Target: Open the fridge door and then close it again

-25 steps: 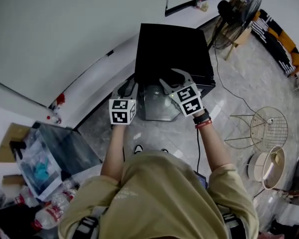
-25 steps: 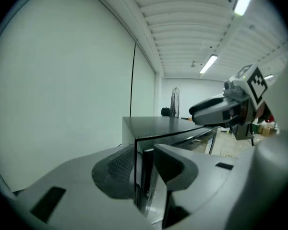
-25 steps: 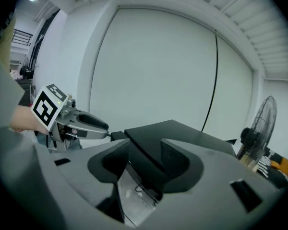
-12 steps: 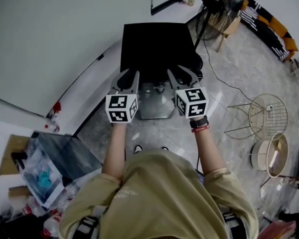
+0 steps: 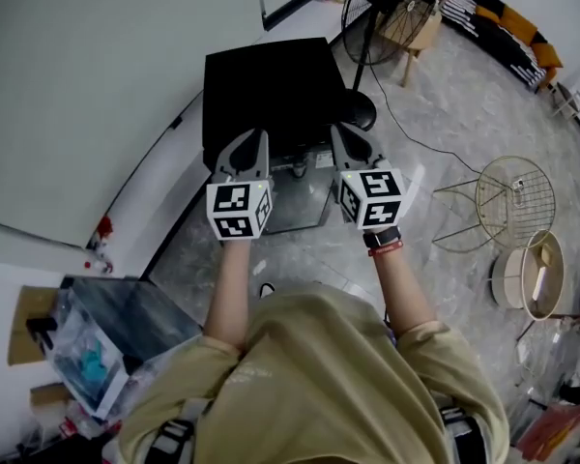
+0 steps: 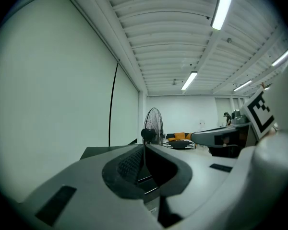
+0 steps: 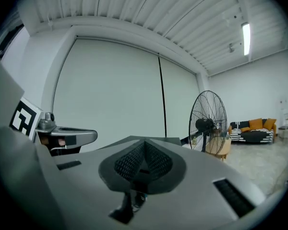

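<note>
Black fridge (image 5: 271,85) at 12 o'clock; my left gripper (image 5: 255,137) is closing on nothing, right gripper (image 5: 341,132) pinched together.

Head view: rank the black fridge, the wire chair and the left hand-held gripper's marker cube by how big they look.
1. black fridge
2. wire chair
3. marker cube, smallest even though it is nearest the camera

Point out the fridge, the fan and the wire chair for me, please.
fridge (image 5: 266,85), head view, its black top.
fan (image 7: 205,124), right gripper view, its hub.
wire chair (image 5: 515,201), head view, its seat.
</note>
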`<state>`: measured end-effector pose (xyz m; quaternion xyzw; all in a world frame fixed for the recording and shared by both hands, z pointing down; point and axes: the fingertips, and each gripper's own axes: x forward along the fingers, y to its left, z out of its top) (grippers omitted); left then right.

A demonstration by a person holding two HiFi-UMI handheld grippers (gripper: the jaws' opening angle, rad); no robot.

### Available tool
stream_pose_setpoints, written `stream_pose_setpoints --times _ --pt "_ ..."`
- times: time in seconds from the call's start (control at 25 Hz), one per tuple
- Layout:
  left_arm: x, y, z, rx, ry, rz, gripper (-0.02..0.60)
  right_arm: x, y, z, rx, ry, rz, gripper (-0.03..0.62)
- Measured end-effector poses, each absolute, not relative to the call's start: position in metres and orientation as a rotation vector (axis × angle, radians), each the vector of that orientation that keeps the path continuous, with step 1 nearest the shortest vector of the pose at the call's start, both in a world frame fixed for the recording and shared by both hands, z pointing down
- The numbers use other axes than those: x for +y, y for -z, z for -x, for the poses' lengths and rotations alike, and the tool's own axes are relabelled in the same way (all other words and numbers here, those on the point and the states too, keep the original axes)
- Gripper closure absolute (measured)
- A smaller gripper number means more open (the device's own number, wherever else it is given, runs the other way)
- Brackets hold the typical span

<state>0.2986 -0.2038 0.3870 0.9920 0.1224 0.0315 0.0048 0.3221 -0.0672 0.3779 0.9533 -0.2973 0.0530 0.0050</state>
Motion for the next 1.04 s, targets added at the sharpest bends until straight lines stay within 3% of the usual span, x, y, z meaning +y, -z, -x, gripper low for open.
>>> stream_pose_setpoints --times 0.72,1.04 --pt "-0.17 -0.392 -0.29 0.173 -0.117 -3.163 0.561 -0.033 -0.386 -0.323 -1.106 -0.142 -2.918 0.572" --pt "-0.191 -0.369 -0.283 0.269 -0.064 -2.977 0.561 -0.082 -0.395 -0.312 -1.21 -0.12 -2.798 0.572"
